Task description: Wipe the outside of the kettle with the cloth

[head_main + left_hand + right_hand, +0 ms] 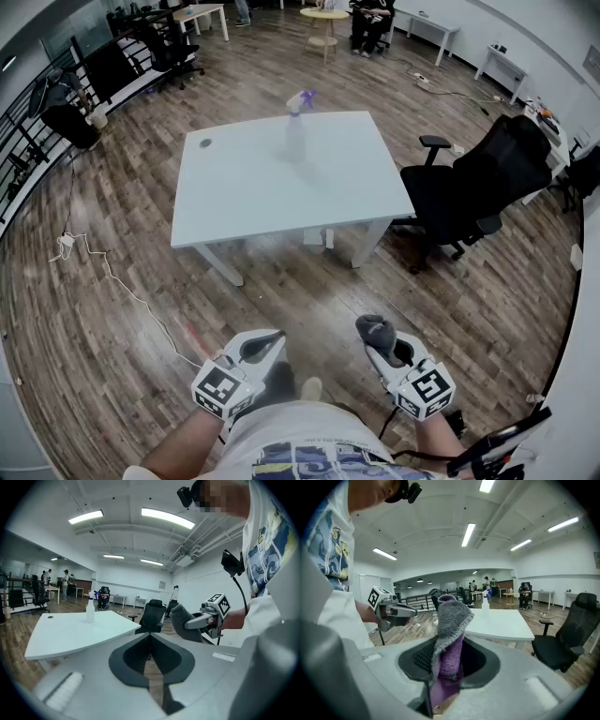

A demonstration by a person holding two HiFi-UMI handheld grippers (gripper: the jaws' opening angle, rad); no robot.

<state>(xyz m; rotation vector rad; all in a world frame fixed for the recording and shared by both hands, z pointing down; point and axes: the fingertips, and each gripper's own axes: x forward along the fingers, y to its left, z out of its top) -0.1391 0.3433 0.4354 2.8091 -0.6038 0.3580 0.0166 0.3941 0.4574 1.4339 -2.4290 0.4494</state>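
The white counter (262, 202) is standing well ahead of both tongs, carrying only a spray bottle (296, 131); no kettle is showing anywhere. The left tongs (268, 341) are pressing together, empty. The right tongs (380, 339) are clamping the grey-purple cloth (450, 620). Being loosely bunched, the cloth is likely risking slipping free during wiping.

A spray bottle (296, 131) stands on the far side of the table (244, 206). An office chair (483, 183) sits right of the table. The cloth (449, 620) sits in the right gripper (380, 342), before the table.
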